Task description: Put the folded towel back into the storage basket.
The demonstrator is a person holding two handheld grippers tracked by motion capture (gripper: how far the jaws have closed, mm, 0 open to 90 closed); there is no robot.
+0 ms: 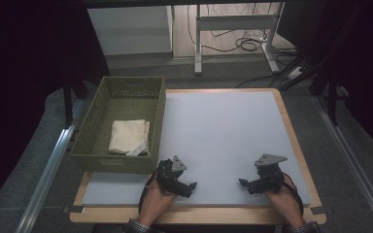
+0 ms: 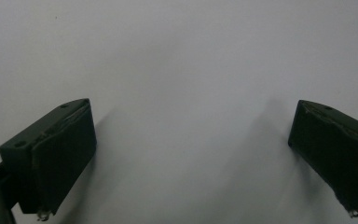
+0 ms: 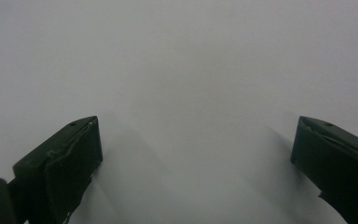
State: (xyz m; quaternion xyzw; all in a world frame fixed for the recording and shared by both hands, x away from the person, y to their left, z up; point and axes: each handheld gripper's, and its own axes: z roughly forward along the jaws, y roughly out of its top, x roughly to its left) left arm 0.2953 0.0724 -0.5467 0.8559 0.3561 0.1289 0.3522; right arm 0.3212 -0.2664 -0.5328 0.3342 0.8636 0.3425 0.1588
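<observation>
An olive woven basket (image 1: 92,127) stands at the table's left side with a folded beige cloth (image 1: 129,137) lying in it. My left gripper (image 1: 190,187) rests low over the white mat near the front edge, right of the basket's front corner, held in a hand. In the left gripper view the left gripper (image 2: 191,154) is open, with bare mat between its jaws. My right gripper (image 1: 243,185) sits on the mat at the front right, pointing left. Seen in the right gripper view, the right gripper (image 3: 193,163) is open too, holding nothing.
The white mat (image 1: 223,131) covers most of the wooden table (image 1: 291,131). Metal rails (image 1: 48,170) run along both sides of the table. A desk frame (image 1: 233,24) and cables (image 1: 247,43) stand on the floor beyond the far edge.
</observation>
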